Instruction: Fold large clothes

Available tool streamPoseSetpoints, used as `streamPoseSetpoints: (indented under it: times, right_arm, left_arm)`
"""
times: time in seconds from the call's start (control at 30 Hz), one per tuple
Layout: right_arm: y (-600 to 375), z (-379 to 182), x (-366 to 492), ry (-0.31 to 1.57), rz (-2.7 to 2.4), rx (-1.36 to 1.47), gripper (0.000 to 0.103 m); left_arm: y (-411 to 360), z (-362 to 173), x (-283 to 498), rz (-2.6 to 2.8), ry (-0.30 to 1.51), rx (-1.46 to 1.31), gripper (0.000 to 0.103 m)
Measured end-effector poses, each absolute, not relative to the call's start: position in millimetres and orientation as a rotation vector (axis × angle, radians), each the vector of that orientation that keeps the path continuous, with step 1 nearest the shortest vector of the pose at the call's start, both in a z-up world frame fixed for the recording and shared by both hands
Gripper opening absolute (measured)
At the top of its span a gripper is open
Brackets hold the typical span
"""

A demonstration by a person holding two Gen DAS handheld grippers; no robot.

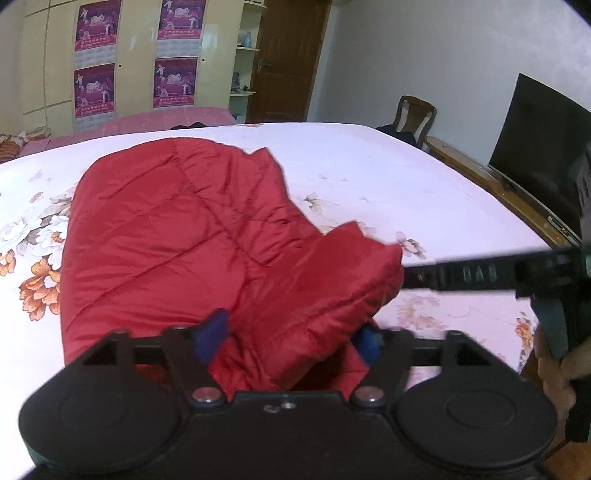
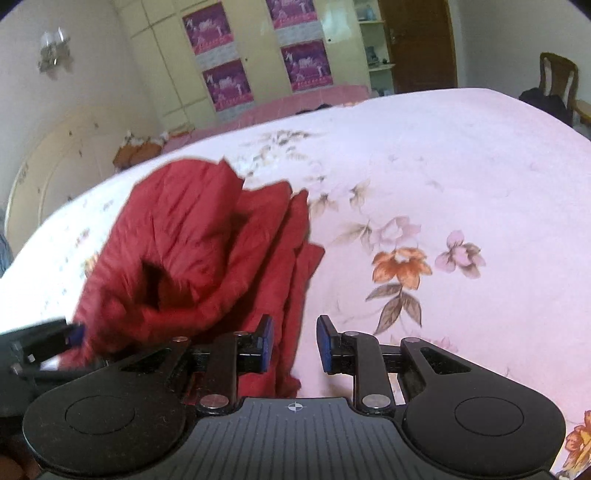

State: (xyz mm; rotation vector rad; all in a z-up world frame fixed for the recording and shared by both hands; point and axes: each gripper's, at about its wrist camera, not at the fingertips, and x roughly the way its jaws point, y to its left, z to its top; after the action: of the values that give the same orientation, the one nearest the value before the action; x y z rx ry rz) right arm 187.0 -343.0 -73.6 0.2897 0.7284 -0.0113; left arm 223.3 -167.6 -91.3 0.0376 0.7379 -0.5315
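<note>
- Garment: a red quilted jacket is lying on the bed, spreading from the near edge toward the middle of the floral sheet, nearer the left side in the left wrist view.
- Part of the jacket, a bunched sleeve, is lying folded over the body of the garment at its near right side.
- Left gripper is reaching over the near edge of the bed; red fabric is sitting between its two blue pads, so the tool is clenching a fold of the jacket.
- Right gripper is hovering over the near edge of the bed, just beside the right border of the jacket.
- Its jaws are standing apart, released; bare sheet and the edge of the red fabric are showing in the gap, and the left pad is lying against the fabric without pinching it.
- In the left wrist view, the right gripper is appearing as a dark bar entering from the right edge, its tip meeting the bunched sleeve.
- In the right wrist view, the left gripper is showing at the lower left, at the near corner of the jacket.
- Surroundings: a wardrobe with purple posters is standing beyond the far edge of the bed, with a wooden door and a chair nearby.
- A dark television is standing beside the right edge of the bed.
</note>
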Motion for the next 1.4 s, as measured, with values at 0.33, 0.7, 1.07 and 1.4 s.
streamPoseSetpoints:
  times: [0.33, 0.7, 1.07, 1.4]
  right_arm:
    - [-339, -41, 203, 0.632, 0.042, 0.316, 0.077]
    - [-299, -48, 226, 0.715, 0.146, 0.361, 0.077]
    - [-276, -77, 214, 0.811, 0.151, 0.330, 0.011]
    - [-311, -107, 183, 0.803, 0.025, 0.485, 0.008]
  left_arm:
    - [-164, -76, 207, -0.527, 0.706, 0.040, 0.082]
    - [-106, -52, 188, -0.480, 0.651, 0.019, 0.085]
    - [-38, -80, 233, -0.272, 0.705, -0.062, 0.072]
    - [-84, -101, 264, -0.390, 0.685, -0.007, 0.070]
